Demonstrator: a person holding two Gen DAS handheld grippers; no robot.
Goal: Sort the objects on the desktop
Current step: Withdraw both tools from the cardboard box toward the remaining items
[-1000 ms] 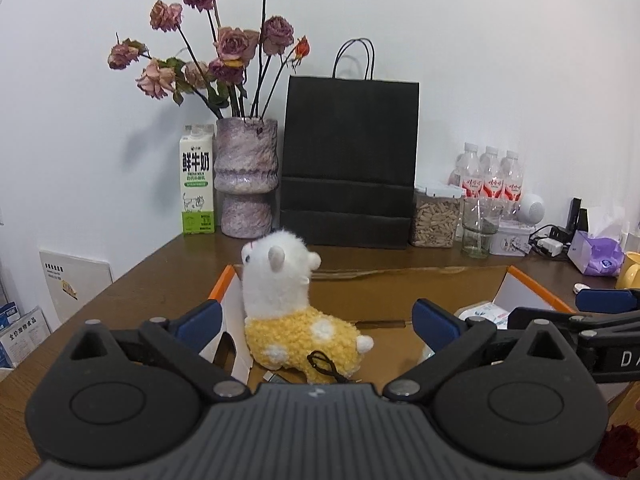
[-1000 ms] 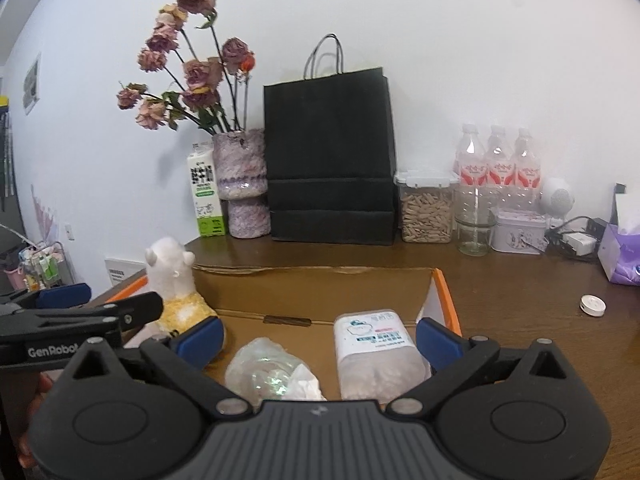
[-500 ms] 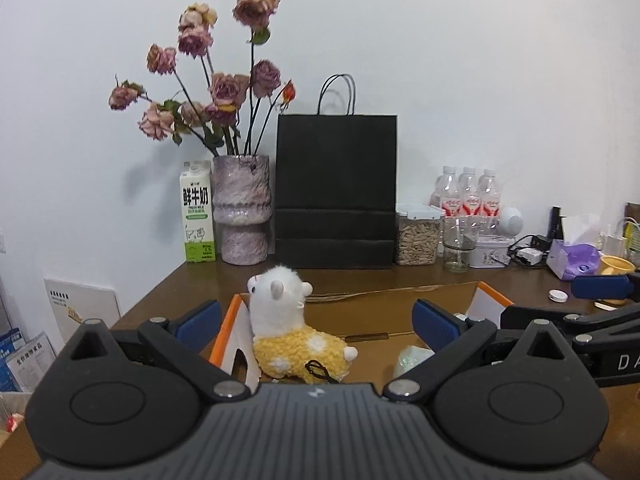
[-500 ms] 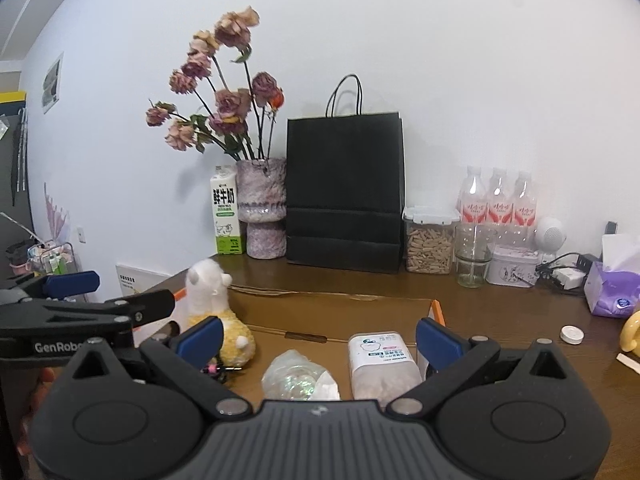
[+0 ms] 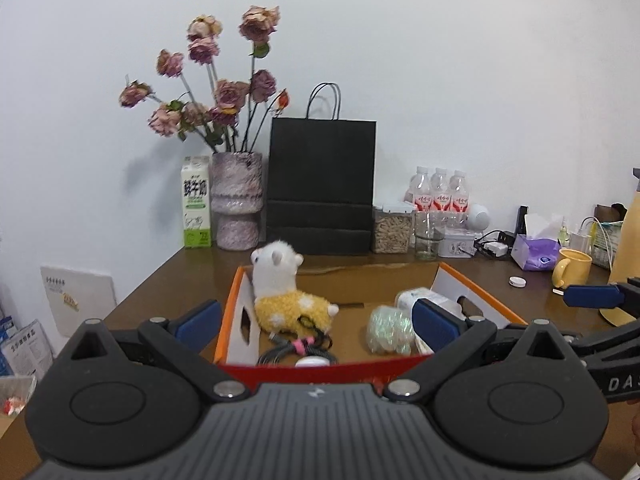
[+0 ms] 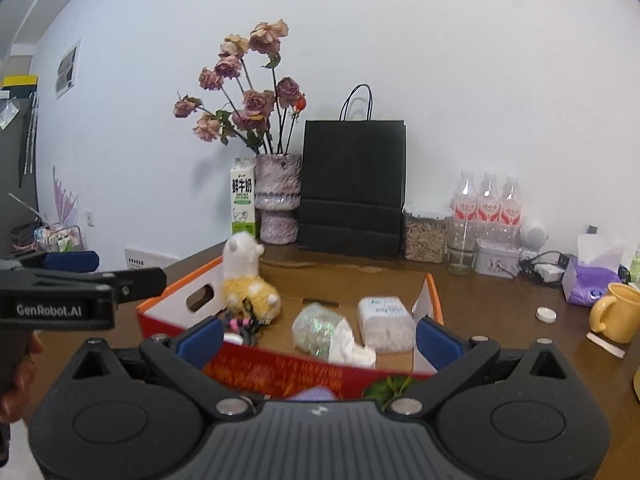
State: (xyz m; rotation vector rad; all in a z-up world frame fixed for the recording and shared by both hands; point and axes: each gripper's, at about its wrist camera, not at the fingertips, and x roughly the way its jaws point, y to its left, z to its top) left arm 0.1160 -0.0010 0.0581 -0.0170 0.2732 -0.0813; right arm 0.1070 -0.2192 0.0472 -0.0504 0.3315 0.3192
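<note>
The cardboard box (image 6: 428, 292) on the surface (image 6: 500, 312) holds the sorted things: plush alpaca (image 6: 244, 276) at its left wall, wipes pack (image 6: 386, 316) toward its right. Both claws, left (image 5: 316, 320) and right (image 6: 318, 338), hang released near the box's front, gripping nothing.
</note>
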